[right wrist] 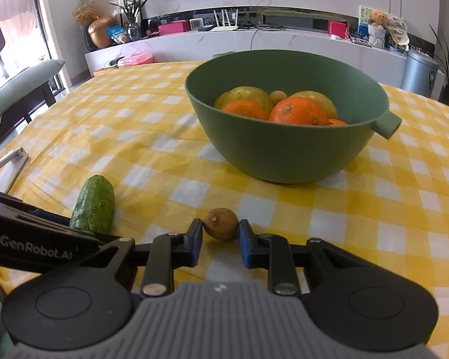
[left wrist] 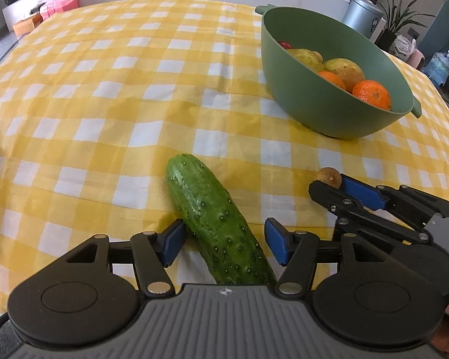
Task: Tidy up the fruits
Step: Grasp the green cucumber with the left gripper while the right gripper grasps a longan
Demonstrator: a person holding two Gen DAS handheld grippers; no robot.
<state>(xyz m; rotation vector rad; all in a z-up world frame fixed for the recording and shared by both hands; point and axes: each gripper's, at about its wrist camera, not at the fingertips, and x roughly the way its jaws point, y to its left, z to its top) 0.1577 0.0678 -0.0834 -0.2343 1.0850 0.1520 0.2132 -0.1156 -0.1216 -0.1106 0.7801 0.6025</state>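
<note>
Left tool (left wrist: 224,240) is spread around the cucumber (left wrist: 215,224), one pad touching it. Right tool (right wrist: 220,239) pinches a small brown fruit (right wrist: 220,223) on the worktop (right wrist: 134,137). Beyond, far right, the green bowl (right wrist: 284,149) holds oranges (right wrist: 297,111) and pears.

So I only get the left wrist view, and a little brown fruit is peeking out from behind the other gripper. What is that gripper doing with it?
Observer: In the right wrist view, the right gripper has one finger on each side of the small brown fruit, with the pads right up against it. I cannot tell if it is squeezing.
Operator: Is it lifted?
Observer: No, it sits on the checked tablecloth, in front of the green bowl.
Operator: Any writing on my gripper?
Observer: Yes, the side of the left gripper reads GenRobot.AI.
</note>
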